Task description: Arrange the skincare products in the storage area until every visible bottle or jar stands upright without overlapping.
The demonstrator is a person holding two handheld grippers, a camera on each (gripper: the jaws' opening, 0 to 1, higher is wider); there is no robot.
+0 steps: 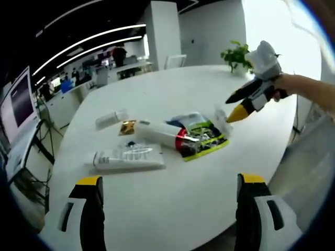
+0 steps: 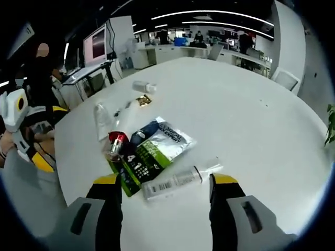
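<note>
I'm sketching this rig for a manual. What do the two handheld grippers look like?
The left gripper has two black jaws with yellow tips and pale grey side panels. The right gripper matches it; seen from the left gripper view, its body is pale grey and black, narrowing to a yellow tip.

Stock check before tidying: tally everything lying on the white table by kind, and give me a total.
Long white plastic tubes, lying flat: 2
White tube with a red cap, lying on the big packet: 1
Small clear plastic bottle, lying down: 1
Large green, black and white flat packet: 1
Small gold flat packet: 1
Total: 6
</note>
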